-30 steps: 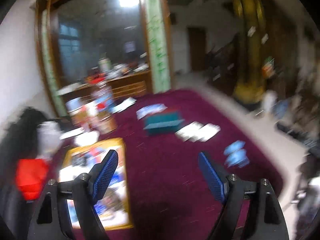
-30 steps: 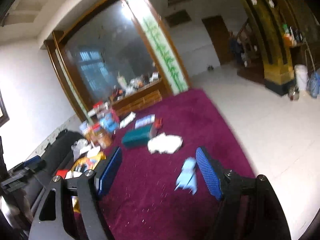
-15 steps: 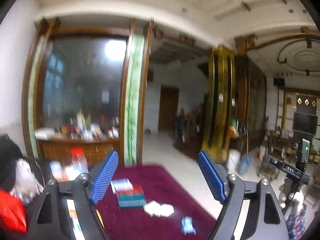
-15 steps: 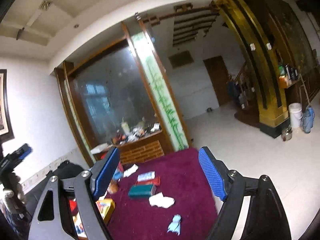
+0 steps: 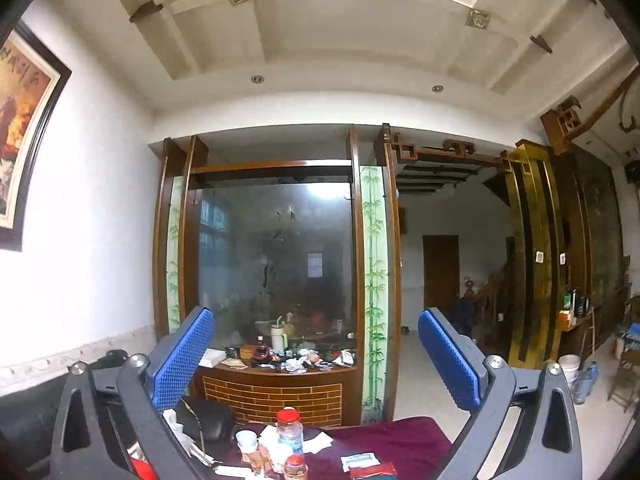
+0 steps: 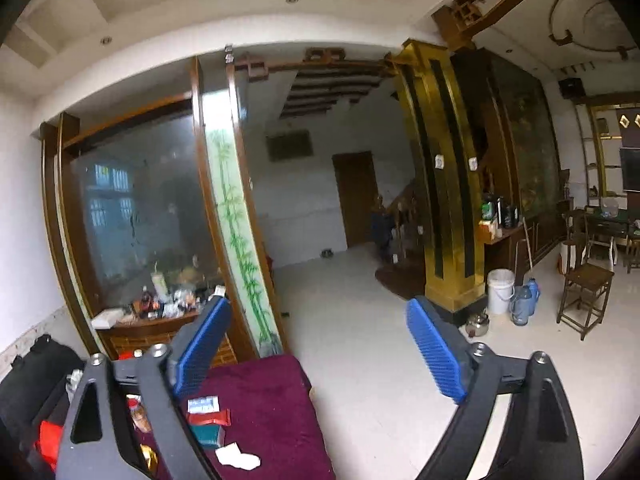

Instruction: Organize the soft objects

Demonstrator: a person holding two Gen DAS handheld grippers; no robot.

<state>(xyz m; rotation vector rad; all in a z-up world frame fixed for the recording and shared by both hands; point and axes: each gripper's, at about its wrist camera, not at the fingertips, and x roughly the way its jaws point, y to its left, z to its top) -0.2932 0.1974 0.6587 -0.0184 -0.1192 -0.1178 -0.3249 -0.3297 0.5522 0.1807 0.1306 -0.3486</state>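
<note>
Tissue (image 6: 237, 459), white and crumpled, lies on the dark red table (image 6: 272, 408) at the lower left of the right wrist frame, near a teal box (image 6: 209, 435). Left gripper (image 5: 316, 354) and right gripper (image 6: 318, 346) both stand wide apart, grasping nothing, pointing toward the room.

Left hand-held gripper (image 5: 316, 354) raised, tilted up, blue-padded jaws wide apart, empty. Right hand-held gripper (image 6: 318, 340) likewise agape, empty.

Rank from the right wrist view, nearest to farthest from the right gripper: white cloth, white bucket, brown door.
1. White cloth, on the maroon table, low left of the right gripper.
2. White bucket, floor, right, by the gold pillar.
3. Brown door, far wall, centre.
</note>
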